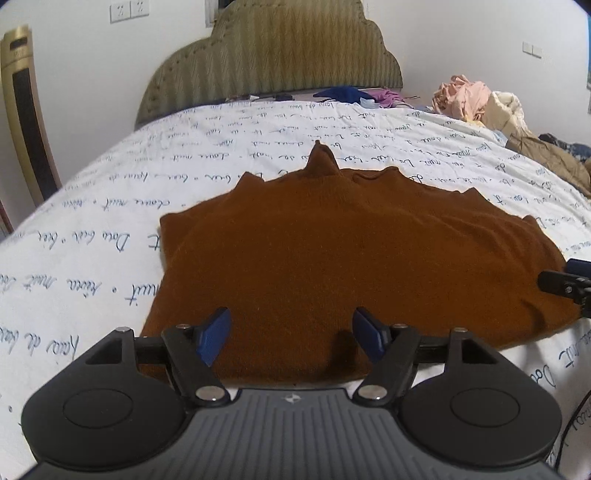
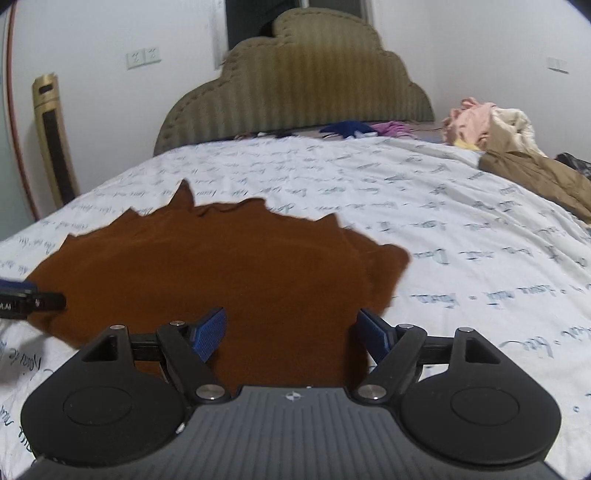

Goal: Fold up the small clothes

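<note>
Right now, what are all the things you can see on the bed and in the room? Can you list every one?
brown garment: one, rusty brown, spread flat on the near part of the bed, jagged far edge
bed cover: one, white with blue handwriting, over the whole bed
headboard: one, olive green, scalloped, at the far end
clothes pile: one heap, pink, cream and tan, far right of the bed
small clothes: a few, blue and purple, by the headboard
tower fan: one, gold and black, against the left wall
wall switches: two plates beside each other, white, on the wall left of the headboard
left gripper: one, black with blue pads, open over the garment's near edge
right gripper: one, black with blue pads, open over the garment's near right part
</note>
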Demonstrator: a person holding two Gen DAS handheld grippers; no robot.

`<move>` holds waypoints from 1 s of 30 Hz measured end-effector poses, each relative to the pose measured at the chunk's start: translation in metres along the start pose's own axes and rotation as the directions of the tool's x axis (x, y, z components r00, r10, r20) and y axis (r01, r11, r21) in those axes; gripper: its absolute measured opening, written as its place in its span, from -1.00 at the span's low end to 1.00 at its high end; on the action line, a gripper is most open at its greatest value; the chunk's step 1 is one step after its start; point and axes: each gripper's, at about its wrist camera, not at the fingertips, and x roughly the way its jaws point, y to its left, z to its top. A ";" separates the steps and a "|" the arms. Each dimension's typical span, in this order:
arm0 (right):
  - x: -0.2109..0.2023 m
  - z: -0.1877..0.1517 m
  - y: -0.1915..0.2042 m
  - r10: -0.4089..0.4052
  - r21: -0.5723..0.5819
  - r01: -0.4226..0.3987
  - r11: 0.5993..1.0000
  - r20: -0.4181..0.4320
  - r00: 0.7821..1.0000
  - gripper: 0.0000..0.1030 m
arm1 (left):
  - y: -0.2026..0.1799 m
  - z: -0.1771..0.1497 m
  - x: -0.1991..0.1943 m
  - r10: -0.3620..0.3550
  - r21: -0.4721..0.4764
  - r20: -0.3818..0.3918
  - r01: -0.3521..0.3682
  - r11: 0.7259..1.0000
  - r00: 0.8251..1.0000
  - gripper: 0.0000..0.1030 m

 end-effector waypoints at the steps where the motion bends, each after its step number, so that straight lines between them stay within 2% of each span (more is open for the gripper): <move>1: 0.004 -0.001 0.002 0.003 -0.003 -0.003 1.000 -0.011 1.000 0.49 | 0.000 0.001 0.000 -0.002 -0.003 0.000 0.002 1.000 1.000 0.41; 4: 0.014 -0.004 0.004 0.001 0.001 -0.001 1.000 -0.036 0.999 0.54 | 0.002 0.007 0.002 -0.003 -0.027 0.008 0.004 1.000 1.000 0.41; 7: 0.016 -0.005 0.006 -0.007 0.015 0.007 1.000 -0.017 1.000 0.61 | 0.002 0.013 0.007 0.016 -0.072 0.040 -0.013 0.997 0.999 0.41; 9: 0.018 -0.006 0.007 0.002 0.024 -0.002 1.000 0.002 1.000 0.85 | 0.000 0.014 0.015 0.052 -0.092 0.069 -0.046 0.995 0.996 0.42; 12: 0.025 -0.014 0.014 -0.028 -0.026 0.028 0.999 -0.003 1.000 0.99 | -0.005 0.006 0.032 0.102 -0.075 0.052 -0.098 0.992 0.993 0.48; 14: 0.028 -0.022 0.021 -0.074 -0.085 0.074 0.994 -0.007 0.997 1.00 | -0.008 -0.006 0.038 0.113 -0.043 0.067 -0.110 0.993 0.991 0.51; 17: 0.026 -0.024 0.022 -0.078 -0.097 0.078 0.992 -0.001 0.997 1.00 | -0.017 -0.018 0.032 0.136 0.008 0.121 -0.138 0.990 0.983 0.61; 19: 0.028 -0.024 0.020 -0.072 -0.088 0.070 0.994 -0.019 0.997 1.00 | -0.018 -0.020 0.031 0.138 0.013 0.122 -0.140 0.990 0.983 0.67; 30: 0.030 -0.025 0.014 -0.052 -0.043 0.051 0.998 -0.036 0.998 1.00 | -0.021 -0.022 0.033 0.154 0.023 0.116 -0.158 0.987 0.981 0.71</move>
